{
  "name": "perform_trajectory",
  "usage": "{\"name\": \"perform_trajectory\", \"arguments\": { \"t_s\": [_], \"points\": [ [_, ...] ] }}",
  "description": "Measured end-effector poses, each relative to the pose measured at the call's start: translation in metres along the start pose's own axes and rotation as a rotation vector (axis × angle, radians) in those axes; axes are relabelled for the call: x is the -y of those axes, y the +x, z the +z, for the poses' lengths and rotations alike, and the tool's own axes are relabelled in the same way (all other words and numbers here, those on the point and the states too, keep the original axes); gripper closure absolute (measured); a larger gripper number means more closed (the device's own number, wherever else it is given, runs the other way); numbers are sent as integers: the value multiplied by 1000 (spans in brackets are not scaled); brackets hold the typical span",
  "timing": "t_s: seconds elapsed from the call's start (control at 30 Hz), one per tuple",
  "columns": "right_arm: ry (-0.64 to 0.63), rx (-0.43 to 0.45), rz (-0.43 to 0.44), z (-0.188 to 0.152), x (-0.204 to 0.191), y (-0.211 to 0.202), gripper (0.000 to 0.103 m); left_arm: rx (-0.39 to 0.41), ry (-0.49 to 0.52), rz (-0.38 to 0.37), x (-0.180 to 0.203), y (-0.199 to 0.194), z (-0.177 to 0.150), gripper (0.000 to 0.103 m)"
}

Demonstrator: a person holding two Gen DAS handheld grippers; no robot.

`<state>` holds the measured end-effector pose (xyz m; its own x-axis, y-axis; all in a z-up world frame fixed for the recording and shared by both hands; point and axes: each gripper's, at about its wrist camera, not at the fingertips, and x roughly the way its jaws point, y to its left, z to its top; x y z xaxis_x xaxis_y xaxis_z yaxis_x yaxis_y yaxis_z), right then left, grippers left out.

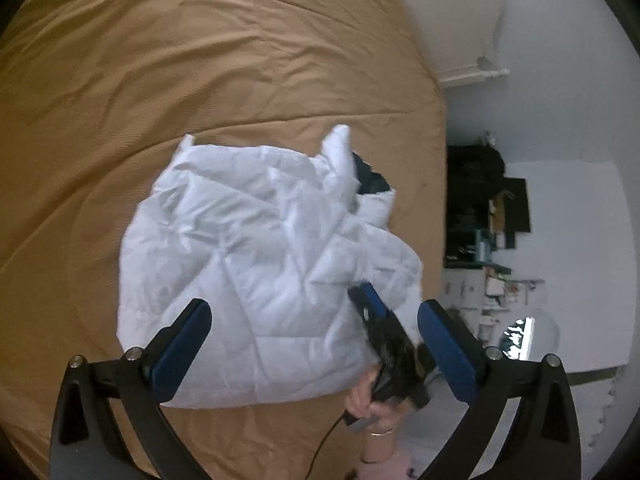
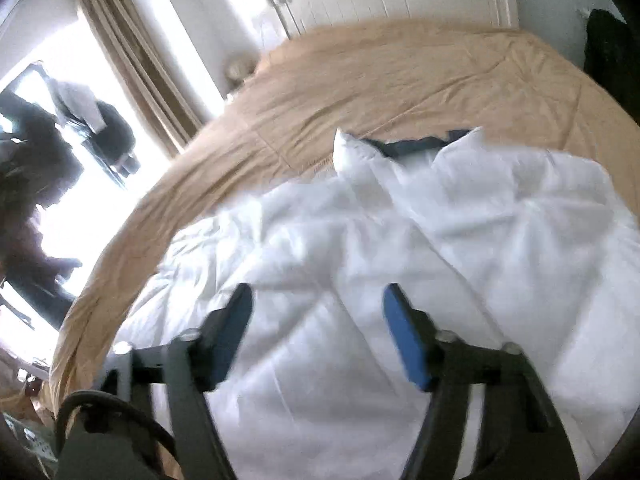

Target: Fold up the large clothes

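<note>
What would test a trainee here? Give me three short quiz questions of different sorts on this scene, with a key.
1. True or false: the white puffer jacket lies on the tan bedspread.
2. Multiple choice: the left gripper is A) clamped on a sleeve, B) open with nothing between its pads, C) out of view.
3. Fill in: the lining showing at the jacket's collar is ____ in colour.

Key:
1. True.
2. B. The right gripper is open over the jacket too.
3. Dark; it looks navy.
</note>
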<state>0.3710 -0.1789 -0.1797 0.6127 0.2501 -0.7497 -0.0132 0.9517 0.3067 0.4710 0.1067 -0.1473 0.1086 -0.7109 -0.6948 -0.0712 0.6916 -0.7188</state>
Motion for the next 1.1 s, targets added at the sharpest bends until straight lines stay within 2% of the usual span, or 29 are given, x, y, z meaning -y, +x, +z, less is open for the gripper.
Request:
{"name": "perform_trajectory", "arguments": {
  "t_s": [0.03,0.1,0.2,0.23,0.27,0.33,0.37,0.4,0.5,0.53,0.57,0.63,0.67,0.7,0.77,0.9,0.93,1.0,1.07,1.1],
  "points": [
    [22,-44,-8,6,0,15,58,30,23,44,0,2,-4,1],
    [75,-128,-53,20,11,47,63,75,80,140,0,9,-13,1],
    [147,-178,-201,46,52,74,72,130,207,287,5,33,-39,1],
    [189,-188,-259,55,73,79,82,153,246,328,9,42,-49,1],
    [223,-195,-275,56,83,79,99,178,293,375,13,52,-61,3],
    [320,-204,-233,62,114,71,102,225,371,434,22,66,-78,4],
    [346,-186,-221,65,124,59,101,261,445,466,33,78,-92,4],
    [325,-153,-244,69,127,44,101,285,491,488,40,85,-100,4],
    [169,-37,-309,66,115,-8,90,366,648,556,65,111,-123,4],
    [128,2,-315,59,112,-29,75,387,654,575,67,118,-124,4],
    [108,28,-318,55,113,-42,54,395,649,584,67,126,-122,4],
    [72,106,-312,27,109,-75,31,383,624,579,60,140,-117,4],
    [54,134,-308,12,105,-86,26,377,596,591,50,149,-111,3],
    [27,146,-312,-4,103,-94,25,380,585,599,46,156,-110,1],
    [-12,125,-330,-22,94,-82,24,417,586,617,32,163,-108,0],
    [-105,27,-455,-46,110,-39,23,453,544,633,18,160,-95,0],
    [-126,43,-483,-47,113,-34,22,460,528,653,14,158,-88,0],
    [-164,77,-634,-42,120,-32,21,453,484,664,7,147,-69,0],
    [-113,92,-701,-33,136,-42,20,448,443,663,4,130,-53,2],
    [-72,89,-697,-27,147,-49,20,466,425,675,1,112,-49,3]
  ]
}}
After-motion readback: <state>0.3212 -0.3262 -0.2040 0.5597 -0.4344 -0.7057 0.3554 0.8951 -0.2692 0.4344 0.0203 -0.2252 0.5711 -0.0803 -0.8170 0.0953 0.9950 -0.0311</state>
